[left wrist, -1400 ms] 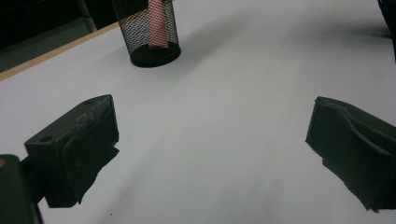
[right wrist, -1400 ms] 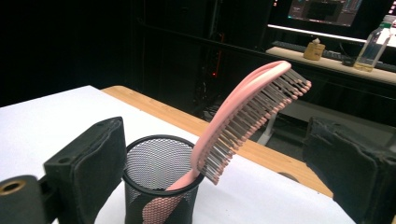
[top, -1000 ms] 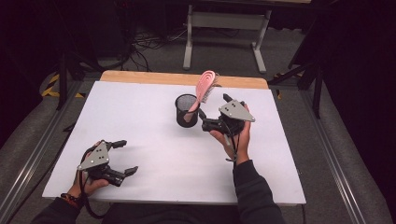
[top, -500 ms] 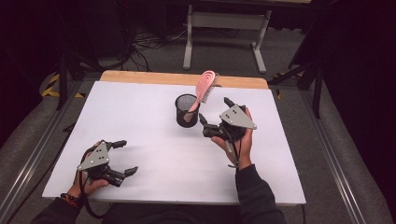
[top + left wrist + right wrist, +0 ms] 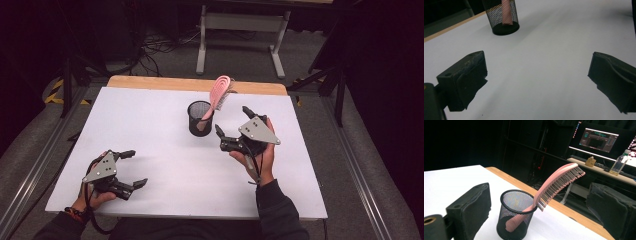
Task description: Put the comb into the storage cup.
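Left to right across the white table [image 5: 165, 120]. The left gripper [image 5: 129, 169] lies near the table's near-left corner, close to the front edge, jaws spread apart and holding nothing; in the left gripper view its two black pads [image 5: 465, 75] frame bare white surface, with wide open room ahead as far as the cup. A broad bare stretch of tabletop separates this gripper from the middle of the table.

The black mesh cup [image 5: 200, 118] stands upright toward the far middle of the table, short of the wooden strip [image 5: 150, 82] along the far edge. A pink hairbrush [image 5: 219, 95] rests in it handle-down, leaning toward the far right, its curved head and bristles rising well above the rim. In the right gripper view the handle [image 5: 515, 221] shows through the mesh, reaching the cup's floor.

The right gripper [image 5: 231, 126] is held just right of the cup, apart from it, jaws released and empty; cup and brush sit between its pads in the right gripper view. Open table remains to its right.

The left gripper view cuts off the cup's top. The surroundings beyond the table are dark and hard to make out.
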Tool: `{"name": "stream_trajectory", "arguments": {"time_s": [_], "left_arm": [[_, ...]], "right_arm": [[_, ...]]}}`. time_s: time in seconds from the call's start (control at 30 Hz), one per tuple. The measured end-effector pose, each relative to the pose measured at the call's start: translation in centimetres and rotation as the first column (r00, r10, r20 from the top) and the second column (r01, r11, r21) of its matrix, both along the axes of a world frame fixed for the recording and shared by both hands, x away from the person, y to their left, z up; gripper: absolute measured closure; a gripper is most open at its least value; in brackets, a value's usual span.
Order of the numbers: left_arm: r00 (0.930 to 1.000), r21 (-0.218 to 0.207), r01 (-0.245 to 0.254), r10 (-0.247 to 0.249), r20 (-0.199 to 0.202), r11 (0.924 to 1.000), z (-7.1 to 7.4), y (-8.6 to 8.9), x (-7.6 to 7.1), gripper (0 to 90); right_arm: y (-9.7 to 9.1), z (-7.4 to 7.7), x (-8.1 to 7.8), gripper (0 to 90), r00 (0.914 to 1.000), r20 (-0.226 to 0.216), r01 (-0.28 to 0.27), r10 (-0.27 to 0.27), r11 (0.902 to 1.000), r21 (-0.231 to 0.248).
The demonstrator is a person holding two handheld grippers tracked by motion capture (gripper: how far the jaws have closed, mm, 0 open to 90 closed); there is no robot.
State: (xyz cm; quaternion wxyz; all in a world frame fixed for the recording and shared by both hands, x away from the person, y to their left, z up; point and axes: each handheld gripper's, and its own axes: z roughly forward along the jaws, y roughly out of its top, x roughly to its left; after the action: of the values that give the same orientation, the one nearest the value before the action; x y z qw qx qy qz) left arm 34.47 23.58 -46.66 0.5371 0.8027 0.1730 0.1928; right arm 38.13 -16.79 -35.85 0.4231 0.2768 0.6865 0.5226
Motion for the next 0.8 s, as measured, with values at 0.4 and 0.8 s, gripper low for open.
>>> {"name": "stream_trajectory", "arguments": {"time_s": [0.4, 0.8], "left_arm": [[1.0, -0.001, 0.002, -0.002, -0.002, 1.0, 0.0, 0.0, -0.1, 2.8], [1.0, 0.002, 0.004, -0.004, 0.001, 1.0, 0.1, 0.1, -0.1, 2.8]], "right_arm": [[-0.3, 0.2, -1.2, 6.2, 0.9997, 0.022, -0.012, 0.012, 0.9997, -0.022], [-0.8, 0.2, -2.2, 6.1, 0.9992, 0.034, -0.018, 0.019, 0.999, -0.041]]}}
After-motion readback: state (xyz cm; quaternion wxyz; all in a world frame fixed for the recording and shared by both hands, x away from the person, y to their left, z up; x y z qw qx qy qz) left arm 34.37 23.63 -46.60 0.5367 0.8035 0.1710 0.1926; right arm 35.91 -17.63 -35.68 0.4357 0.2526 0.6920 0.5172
